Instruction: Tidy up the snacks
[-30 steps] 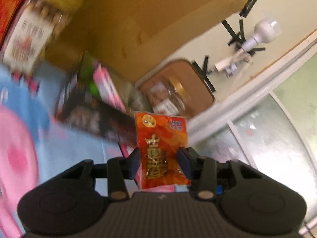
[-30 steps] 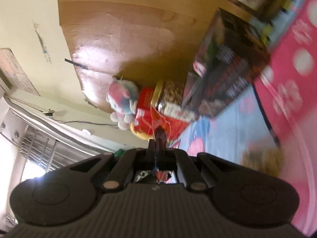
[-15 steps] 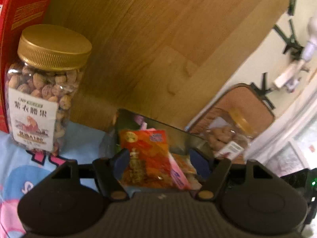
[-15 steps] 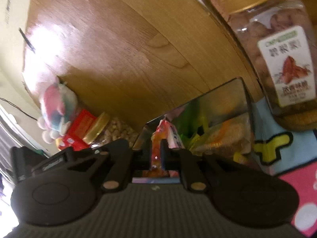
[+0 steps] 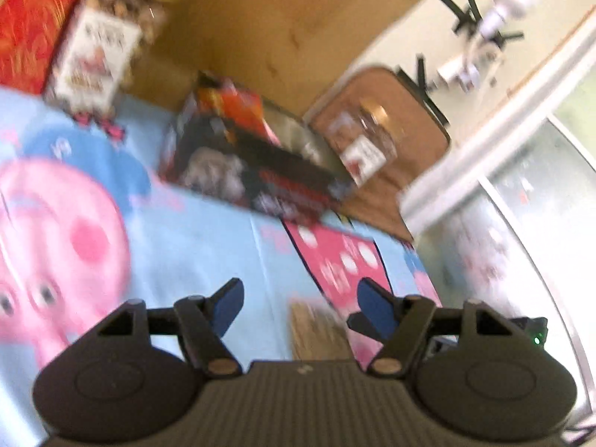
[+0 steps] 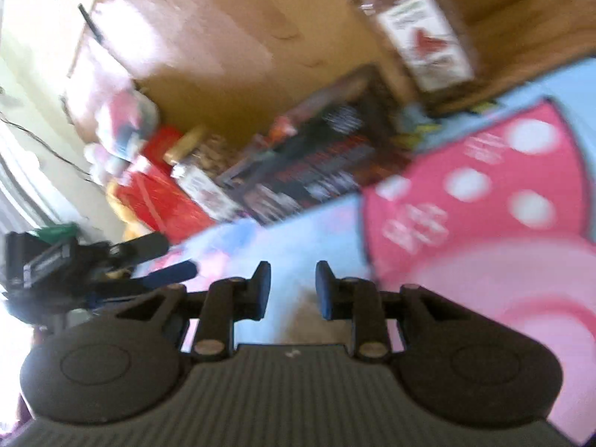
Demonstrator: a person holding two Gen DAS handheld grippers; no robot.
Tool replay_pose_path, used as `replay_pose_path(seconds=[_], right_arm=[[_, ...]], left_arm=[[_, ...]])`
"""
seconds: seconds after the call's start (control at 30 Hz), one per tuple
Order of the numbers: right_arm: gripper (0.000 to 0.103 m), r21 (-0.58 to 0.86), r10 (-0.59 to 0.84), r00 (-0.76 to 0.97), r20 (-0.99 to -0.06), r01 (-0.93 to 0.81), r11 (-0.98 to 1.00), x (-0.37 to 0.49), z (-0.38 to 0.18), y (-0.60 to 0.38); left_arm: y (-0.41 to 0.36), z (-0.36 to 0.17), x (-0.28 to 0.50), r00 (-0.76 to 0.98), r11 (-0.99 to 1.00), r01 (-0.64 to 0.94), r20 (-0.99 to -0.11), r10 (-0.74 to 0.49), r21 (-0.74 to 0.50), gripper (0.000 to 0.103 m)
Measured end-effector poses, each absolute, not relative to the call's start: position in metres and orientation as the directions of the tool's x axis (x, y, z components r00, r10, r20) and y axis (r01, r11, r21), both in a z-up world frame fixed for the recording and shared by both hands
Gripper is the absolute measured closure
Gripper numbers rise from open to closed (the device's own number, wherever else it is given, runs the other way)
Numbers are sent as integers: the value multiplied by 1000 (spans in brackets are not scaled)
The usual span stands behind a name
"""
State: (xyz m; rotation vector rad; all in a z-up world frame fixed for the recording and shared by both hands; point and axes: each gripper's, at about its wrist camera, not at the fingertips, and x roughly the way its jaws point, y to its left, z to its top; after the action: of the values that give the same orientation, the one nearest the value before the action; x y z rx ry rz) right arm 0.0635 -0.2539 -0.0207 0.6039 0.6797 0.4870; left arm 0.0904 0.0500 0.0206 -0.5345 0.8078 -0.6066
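Note:
A dark printed snack box (image 5: 246, 164) stands on the cartoon cloth against the wooden board; an orange snack packet (image 5: 234, 106) sticks out of its top. The box also shows in the right wrist view (image 6: 316, 164). My left gripper (image 5: 298, 307) is open and empty, held back above the cloth. My right gripper (image 6: 292, 288) is open and empty too. A tan snack (image 5: 316, 331) lies on the cloth just under the left fingers. The left gripper's fingers (image 6: 171, 273) show at the left of the right wrist view. Both views are blurred.
A gold-lidded nut jar (image 5: 100, 48) and a red box (image 5: 29, 26) stand left of the snack box. Another nut jar (image 6: 421, 33) stands to its right, by a wooden board (image 5: 283, 18). A plush toy (image 6: 123, 126) sits at the far end.
Both grippers let go of their packets into the snack box, opened, and pulled back away from it over the cloth.

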Motion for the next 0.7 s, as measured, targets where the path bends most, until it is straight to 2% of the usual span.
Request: replay_pose_path(seconds=[0.2,0.27,0.3,0.5,0.6,0.67,0.7], right_arm=[[70,661,548,705,-451,-149,735,39,-30,-261],[70,676,562,698,-443,-151,721,37,-31,-261],[70,698,585,686,-432,-155,699,37,-34,-260],[81,765,625,665,-408,-124,632,46,-41,-255],[88,811,667,634,-391,-105,575,51,-45,-253],[89,816,670,634,-385,-104,568,50,-44,-250],[89,812,664,642,-383,-110,574,50,-41,-249]], left_arm=[[24,-1,82,458,681,280,-530,-714,-676,34],[16,-12,82,419,669,259,-543,-728,-697,34],[15,-17,80,420,650,261,-523,-742,-714,32],[26,-24,80,425,582,182,-470,-774,-793,31],[29,-26,79,439,584,163,-471,-765,-796,42],[32,-27,79,446,596,151,-484,-753,-788,61],[36,-27,79,450,587,138,-478,-754,-797,66]])
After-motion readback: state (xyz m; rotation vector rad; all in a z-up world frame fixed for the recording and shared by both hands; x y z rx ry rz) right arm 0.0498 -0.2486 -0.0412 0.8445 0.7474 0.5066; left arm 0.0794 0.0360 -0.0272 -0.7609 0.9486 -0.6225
